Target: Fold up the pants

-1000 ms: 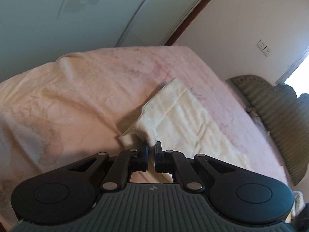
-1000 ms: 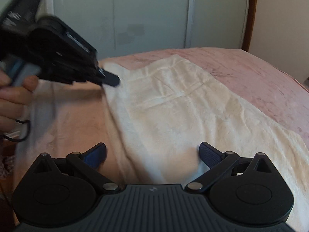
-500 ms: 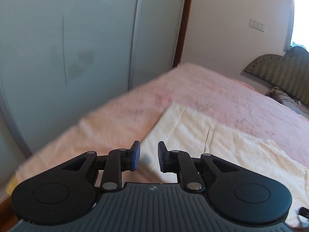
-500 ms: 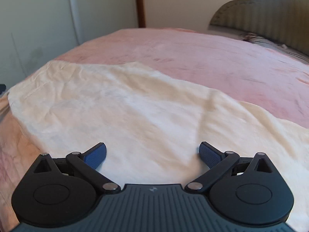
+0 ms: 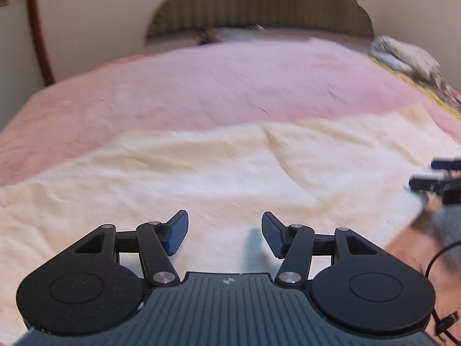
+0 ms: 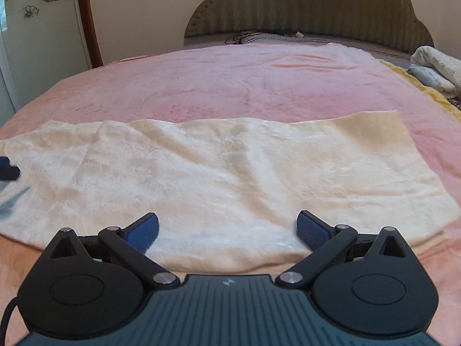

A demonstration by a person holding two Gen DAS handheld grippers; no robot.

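- Across the near part of a bed, cream pants (image 6: 230,173) lie flat as one long band running left to right, already doubled into a rough rectangle with soft wrinkles through the middle.
- Seen from the right wrist view, the pants' right end (image 6: 397,144) is a clean slanted edge, and the left end tapers toward the picture's left border.
- Under the pants is a pink blanket (image 6: 245,80) that covers most of the bed and shows on the far side of the cloth.
- Over the near edge of the pants, the right gripper (image 6: 227,230) hovers with its blue-padded fingers (image 6: 312,230) spread wide apart, holding nothing.
- From the left wrist view, the left gripper (image 5: 224,235) also sits over the pants (image 5: 230,173), its fingers (image 5: 177,232) parted with a clear gap and nothing between them; this view is blurred.
- At the right border of the left wrist view, the dark tips of the right gripper (image 5: 438,177) show just beside the pants' end.
- At the left border of the right wrist view, a small dark tip of the left gripper (image 6: 7,168) shows beside the pants.
- Beyond the blanket stands an olive, ribbed headboard (image 6: 311,5) with a scalloped top, against a pale wall.
- Near the bed's far right corner rests a folded white cloth with print (image 6: 432,69), on a yellow cover (image 6: 426,89).
- A tangle of dark cable (image 6: 242,36) lies at the foot of the headboard.
- A brown wooden frame (image 6: 86,20) rises at the left.
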